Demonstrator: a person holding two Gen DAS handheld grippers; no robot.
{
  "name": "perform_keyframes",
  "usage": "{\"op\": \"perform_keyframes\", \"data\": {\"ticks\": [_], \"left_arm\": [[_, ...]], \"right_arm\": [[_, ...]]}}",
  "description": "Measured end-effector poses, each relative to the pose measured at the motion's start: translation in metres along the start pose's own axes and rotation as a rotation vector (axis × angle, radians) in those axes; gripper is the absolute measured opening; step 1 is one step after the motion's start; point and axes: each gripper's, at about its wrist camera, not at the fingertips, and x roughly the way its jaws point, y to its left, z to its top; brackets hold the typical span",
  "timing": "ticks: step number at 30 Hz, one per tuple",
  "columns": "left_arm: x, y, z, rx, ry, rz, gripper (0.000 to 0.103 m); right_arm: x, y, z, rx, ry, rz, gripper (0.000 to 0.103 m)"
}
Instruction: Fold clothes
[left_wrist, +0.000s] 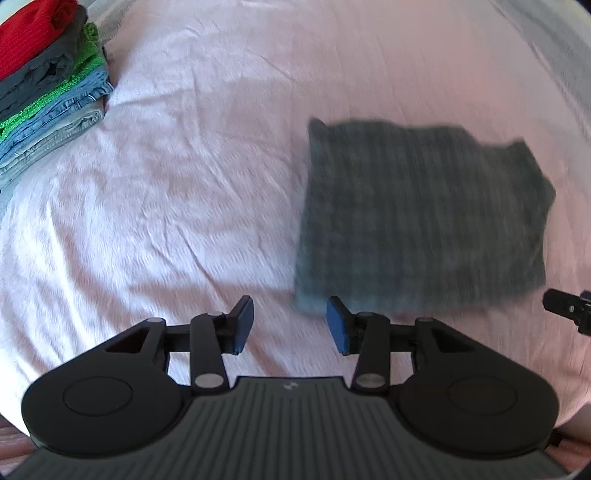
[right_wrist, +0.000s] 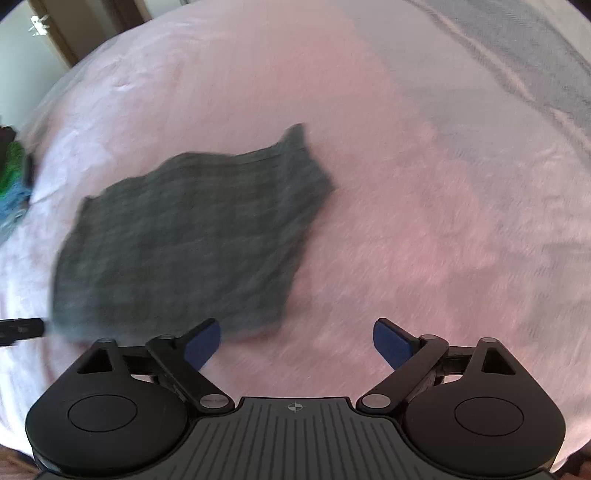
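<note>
Nearby, a stack of folded clothes (left_wrist: 48, 88) sits on the bed (left_wrist: 184, 184); folded grey garment (left_wrist: 417, 210) lies flat; left claw (left_wrist: 290, 321) half open, right claw (right_wrist: 297, 343) wide open, both empty, pointing down

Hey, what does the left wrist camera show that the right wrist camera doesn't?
Only the left wrist view shows the whole stack of folded clothes, with the red garment on top, and the left gripper open over bare sheet. Only the right wrist view shows the right gripper open wide, a grey blanket at the far edge, and a slice of the room's wall. Both show the folded grey plaid garment lying flat on the pink bedsheet, free of either gripper.
</note>
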Motion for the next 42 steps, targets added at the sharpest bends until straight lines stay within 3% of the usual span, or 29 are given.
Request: {"op": "perform_keyframes", "data": {"ticks": [6,12,33,38,41,42], "left_arm": [[0.003,-0.025,-0.021,0.061,0.069,0.035,0.042],[0.006,-0.030,-0.032,0.082,0.081,0.059,0.045],[0.010,-0.026,-0.036,0.092,0.080,0.071,0.048],[-0.005,0.004,-0.021,-0.017,-0.075,-0.071,0.048],[-0.008,0.041,-0.004,-0.134,-0.188,-0.214,0.054],[0.000,0.052,0.002,-0.173,-0.188,-0.261,0.054]], "right_arm": [[-0.001,0.024,-0.018,-0.034,0.079,0.030,0.092],[0.006,0.036,-0.023,-0.083,0.098,0.009,0.092],[0.010,0.032,-0.020,-0.052,0.074,0.038,0.092],[0.013,0.000,0.001,0.098,0.030,0.215,0.092],[0.018,-0.032,0.021,0.188,-0.050,0.309,0.092],[0.020,-0.043,0.027,0.215,-0.076,0.338,0.092]]}}
